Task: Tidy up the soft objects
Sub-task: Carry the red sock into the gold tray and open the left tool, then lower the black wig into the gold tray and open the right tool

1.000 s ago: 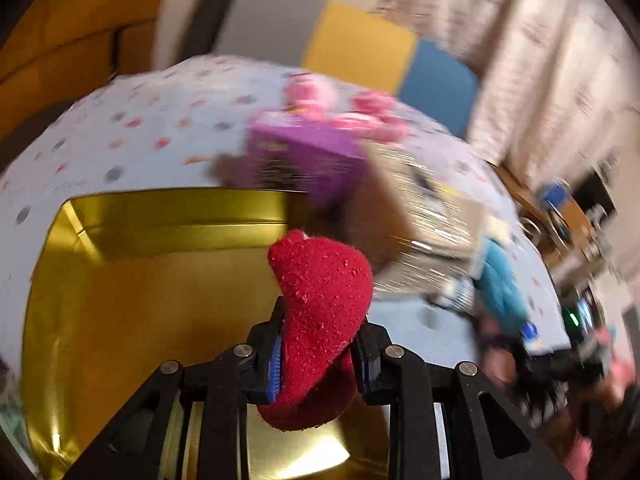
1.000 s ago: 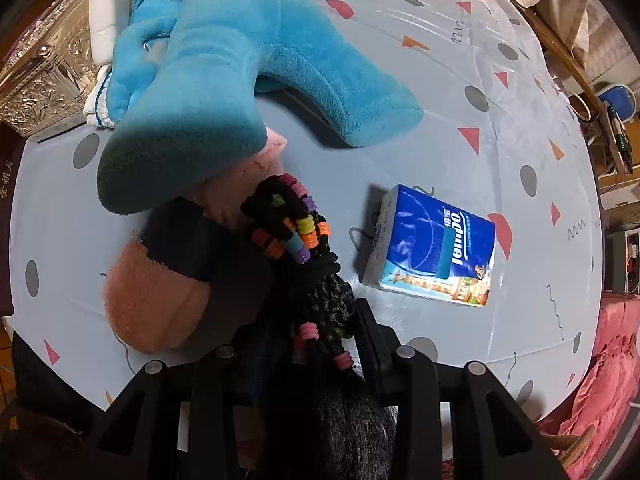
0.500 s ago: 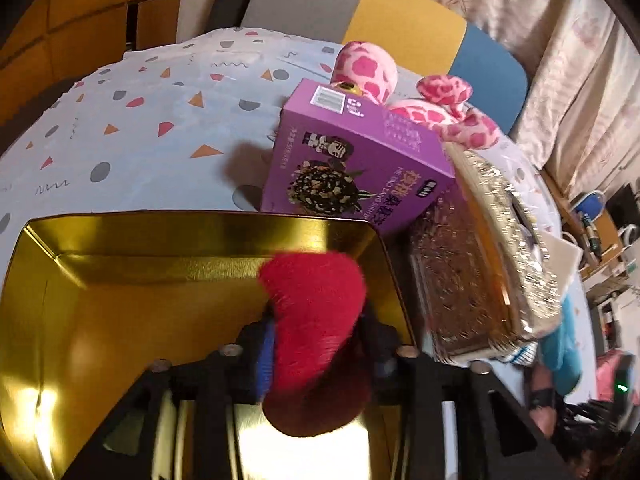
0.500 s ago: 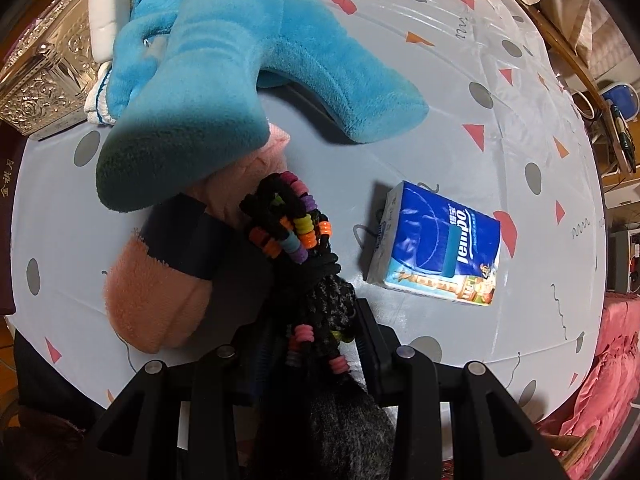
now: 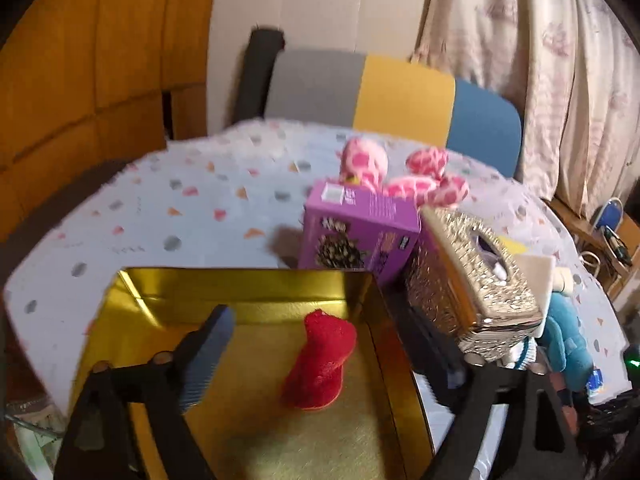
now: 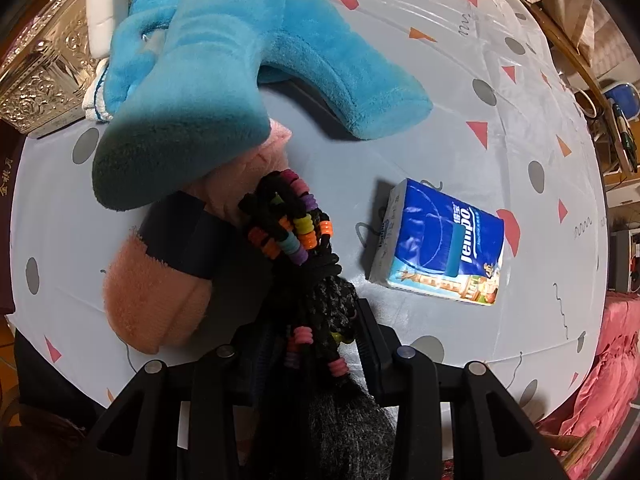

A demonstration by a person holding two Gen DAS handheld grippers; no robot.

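- Left wrist view: the red plush piece (image 5: 320,362) sits on the floor of the gold tray (image 5: 248,292), close to its right wall. It's between the left gripper (image 5: 326,354) fingers but touching neither; they're spread wide apart.
- Just past the tray's far right corner stands a purple box (image 5: 360,232), with a silver embossed tissue box (image 5: 476,276) right beside it and a pink spotted plush (image 5: 400,178) behind.
- Right wrist view: the right gripper (image 6: 308,334) fingers are pinching a black beaded hair-tie bundle (image 6: 300,252), which sticks out ahead of them over the worktop.
- Next to the bundle there's a peach plush (image 6: 156,300) with a dark band, a big blue plush (image 6: 240,60) lying partly over it, and a blue tissue pack (image 6: 440,244) off to the right, apart from the rest.
- Worktop (image 6: 460,92) has a pale cloth with triangles and dots. Behind it: a grey, yellow and blue chair back (image 5: 396,96), curtains (image 5: 540,80) and orange wood panelling.
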